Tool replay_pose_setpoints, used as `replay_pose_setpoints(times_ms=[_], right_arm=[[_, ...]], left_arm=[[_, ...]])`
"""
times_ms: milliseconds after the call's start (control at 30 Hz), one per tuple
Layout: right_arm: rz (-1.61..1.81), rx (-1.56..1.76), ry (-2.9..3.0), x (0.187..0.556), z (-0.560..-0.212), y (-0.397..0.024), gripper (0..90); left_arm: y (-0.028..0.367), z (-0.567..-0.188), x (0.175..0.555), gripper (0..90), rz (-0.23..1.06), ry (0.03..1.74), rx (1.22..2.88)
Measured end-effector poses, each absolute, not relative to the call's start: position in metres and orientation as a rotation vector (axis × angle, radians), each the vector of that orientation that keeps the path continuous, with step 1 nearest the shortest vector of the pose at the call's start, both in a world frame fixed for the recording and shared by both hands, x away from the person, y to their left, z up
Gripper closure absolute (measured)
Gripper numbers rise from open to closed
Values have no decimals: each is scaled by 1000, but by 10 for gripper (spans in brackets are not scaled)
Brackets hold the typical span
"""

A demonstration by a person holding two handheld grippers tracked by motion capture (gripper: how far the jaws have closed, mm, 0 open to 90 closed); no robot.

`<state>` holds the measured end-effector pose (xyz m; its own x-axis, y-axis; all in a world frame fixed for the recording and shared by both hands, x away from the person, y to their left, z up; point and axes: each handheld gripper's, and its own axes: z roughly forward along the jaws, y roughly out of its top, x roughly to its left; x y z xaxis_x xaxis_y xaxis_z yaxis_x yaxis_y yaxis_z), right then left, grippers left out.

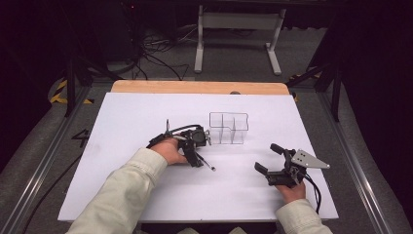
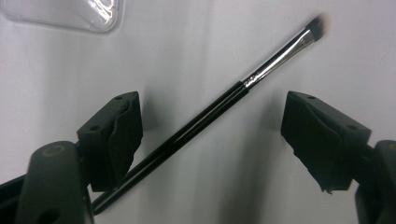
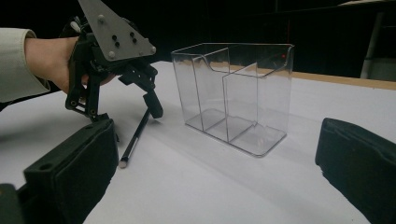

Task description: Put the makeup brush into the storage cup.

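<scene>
On the white worktop [image 1: 146, 195], whose bare wooden strip shows along the far edge, stand a clear plastic organiser box with inner dividers [image 1: 229, 128] near the middle and a thin black makeup brush with a silver ferrule and pale bristle tip [image 1: 206, 163] just nearer the front edge. Around the worktop lie grey floor, tangled black cables and the white legs of another table, with darkness beyond.

The left gripper view gives the brush [image 2: 210, 116] close up: it lies flat on the white surface, slanting between the two black jaws, its handle end close beside one jaw, the bristles well past them, and a corner of the clear box [image 2: 70, 14] at the top. The right gripper view shows the box's [image 3: 233, 93] three compartments, all bare, and the brush [image 3: 135, 137] lying beside it under the other gripper.

The left gripper [image 1: 197, 146] is tipped down over the brush, jaws spread wide and not gripping it, the cream-sleeved forearm reaching in from the front edge. The right gripper [image 1: 270, 158] hovers near the front right corner, jaws apart, holding nothing, pointed toward the box.
</scene>
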<state>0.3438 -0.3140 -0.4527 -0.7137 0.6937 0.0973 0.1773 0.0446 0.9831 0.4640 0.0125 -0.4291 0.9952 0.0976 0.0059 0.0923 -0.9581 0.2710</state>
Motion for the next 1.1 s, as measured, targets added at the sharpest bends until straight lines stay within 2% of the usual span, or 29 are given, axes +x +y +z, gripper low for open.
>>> replay_pose_setpoints(times_ms=[333, 533, 633, 800, 900, 933, 967, 1100], right_arm=[[1707, 882, 1922, 344, -453, -314, 0], [1706, 883, 1922, 344, -453, -314, 0], [1704, 883, 1924, 344, -453, -314, 0], [1706, 885, 1924, 344, -453, -314, 0], [1706, 881, 1926, 344, -453, -314, 0], [1706, 881, 1926, 344, -453, -314, 0], [1706, 882, 1926, 344, -453, -314, 0], [1705, 886, 1922, 344, -453, -314, 0]], left_arm=[[14, -429, 466, 258, 22, 125, 2866], [12, -427, 465, 347, 20, 105, 2886], [6, -424, 463, 449, 18, 77, 2934], [5, -423, 464, 501, 10, 73, 2939], [6, -422, 464, 615, 10, 63, 2942], [5, -421, 463, 615, 12, 56, 2951], [5, -422, 462, 677, 12, 52, 2942], [3, -422, 458, 799, 13, 37, 2964]])
